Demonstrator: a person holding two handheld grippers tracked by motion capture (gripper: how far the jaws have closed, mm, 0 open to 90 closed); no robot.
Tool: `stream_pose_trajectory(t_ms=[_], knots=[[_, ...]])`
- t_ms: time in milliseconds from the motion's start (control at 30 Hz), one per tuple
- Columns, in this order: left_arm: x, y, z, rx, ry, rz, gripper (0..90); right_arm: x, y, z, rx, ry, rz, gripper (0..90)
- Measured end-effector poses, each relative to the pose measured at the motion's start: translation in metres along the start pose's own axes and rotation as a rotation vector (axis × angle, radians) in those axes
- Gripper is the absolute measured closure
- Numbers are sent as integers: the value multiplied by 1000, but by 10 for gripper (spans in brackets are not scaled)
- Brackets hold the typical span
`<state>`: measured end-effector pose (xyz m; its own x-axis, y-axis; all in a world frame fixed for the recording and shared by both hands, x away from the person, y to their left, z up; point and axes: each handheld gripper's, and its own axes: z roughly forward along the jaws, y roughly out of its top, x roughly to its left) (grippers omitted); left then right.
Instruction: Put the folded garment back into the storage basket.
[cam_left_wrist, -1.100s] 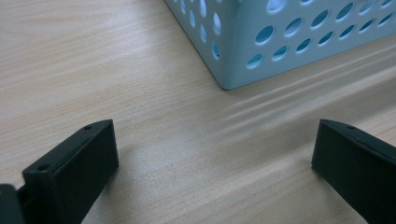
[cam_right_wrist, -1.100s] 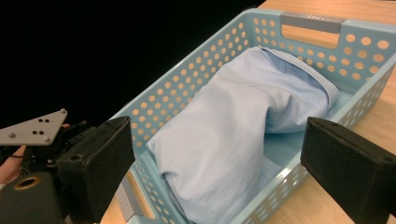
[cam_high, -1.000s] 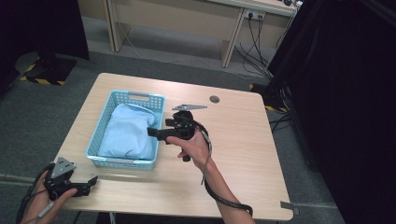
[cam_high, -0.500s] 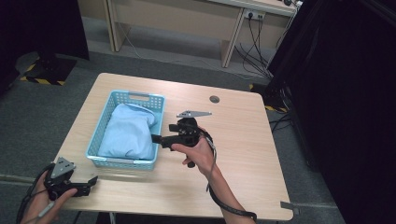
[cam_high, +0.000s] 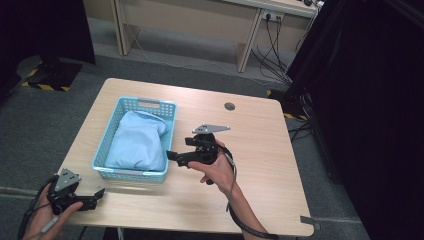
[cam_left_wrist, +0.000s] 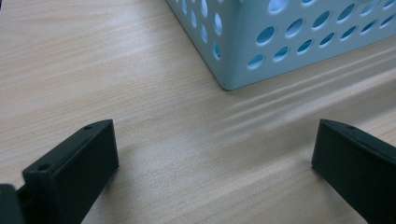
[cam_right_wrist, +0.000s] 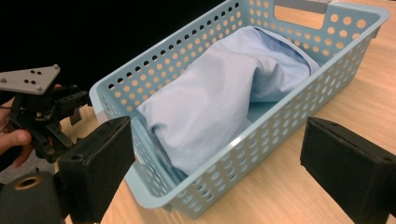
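Basket (cam_high: 167, 108) holds blue cloth (cam_high: 136, 142); right gripper (cam_high: 172, 156) beside its rim, jaws apart (nothing between); left gripper (cam_high: 100, 193) likewise apart.

One blue basket (cam_high: 136, 173) sits left of centre, holding one pale blue cloth (cam_high: 137, 141). Two grippers: one (cam_high: 82, 199) lower left, one (cam_high: 176, 156) mid-frame. One table (cam_high: 260, 150).

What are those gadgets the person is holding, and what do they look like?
Each hand carries a black gripper, left and right, with two blocky black fingers. A grey three-cornered plate sits on top, and a black cable trails along the bare forearm.
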<state>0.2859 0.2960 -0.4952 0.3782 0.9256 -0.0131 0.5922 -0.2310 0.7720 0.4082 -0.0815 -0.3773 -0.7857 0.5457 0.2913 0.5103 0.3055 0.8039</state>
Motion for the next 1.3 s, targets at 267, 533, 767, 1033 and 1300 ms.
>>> stream_pose_trajectory(t_ms=[267, 533, 767, 1033, 1300], knots=[[0, 0, 0, 0, 0, -1, 0, -4, -11, -3, -15, 9, 18, 105], [0, 0, 0, 0, 0, -1, 0, -2, -14, 7, -1, 20, 17, 106], [0, 0, 0, 0, 0, 0, 0, 1, -19, 13, 24, 13, 9, 108], [0, 0, 0, 0, 0, 0, 0, -9, -41, 6, 93, -11, 0, 108], [0, 0, 0, -1, 0, -1, 0, -19, -53, -5, 105, -27, 17, 108]])
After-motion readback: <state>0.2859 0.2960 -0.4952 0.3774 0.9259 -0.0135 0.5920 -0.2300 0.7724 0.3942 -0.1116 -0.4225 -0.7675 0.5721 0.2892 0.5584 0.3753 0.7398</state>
